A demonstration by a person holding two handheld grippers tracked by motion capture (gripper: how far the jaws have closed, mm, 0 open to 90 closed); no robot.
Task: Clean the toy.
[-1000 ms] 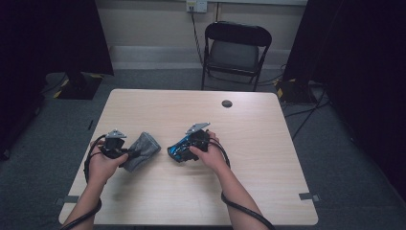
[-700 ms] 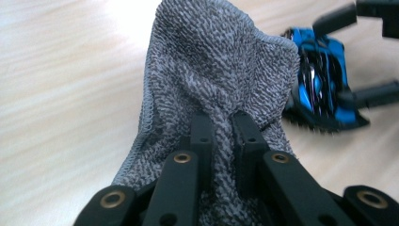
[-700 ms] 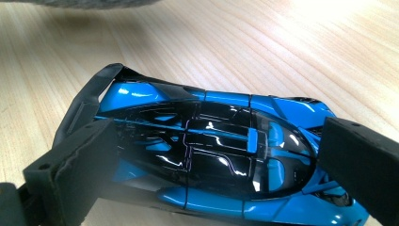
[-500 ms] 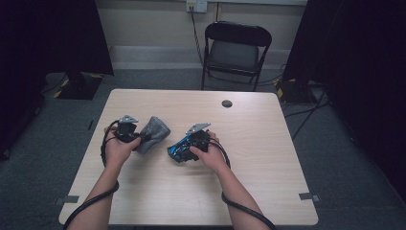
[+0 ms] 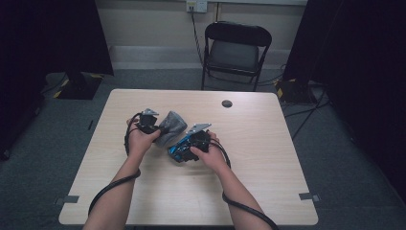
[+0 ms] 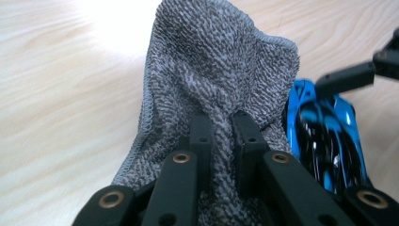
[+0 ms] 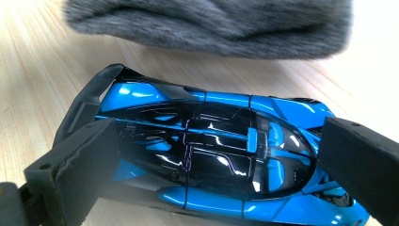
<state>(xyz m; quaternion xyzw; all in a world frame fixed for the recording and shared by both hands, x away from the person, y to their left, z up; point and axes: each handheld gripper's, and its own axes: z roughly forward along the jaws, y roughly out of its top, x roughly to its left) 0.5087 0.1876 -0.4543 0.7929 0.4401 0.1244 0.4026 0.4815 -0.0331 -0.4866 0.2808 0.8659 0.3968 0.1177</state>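
High view: a light wooden table (image 5: pixel 268 158) is seen from above, with both forearms entering from the bottom edge. The left gripper (image 5: pixel 154 125) is held near the table's middle, its jaws pressed together on a fold of a grey knitted cloth (image 5: pixel 171 126), which hangs from them and reaches towards the right hand. In the left gripper view the cloth (image 6: pixel 211 80) is shown pinched between the two black pads, with the wood grain behind it and a blue toy car (image 6: pixel 324 136) just beside it on the right. The right gripper (image 5: pixel 184 149) is clamped on that blue toy car (image 5: pixel 178 150); in the right gripper view the car (image 7: pixel 211 155) is gripped nose and tail between the spread jaws, low over the tabletop, and the cloth (image 7: pixel 207 26) is seen blurred just beyond it. A small dark disc (image 5: pixel 227 103) lies well apart near the far edge, and a black folding chair (image 5: pixel 234 50) stands behind the table
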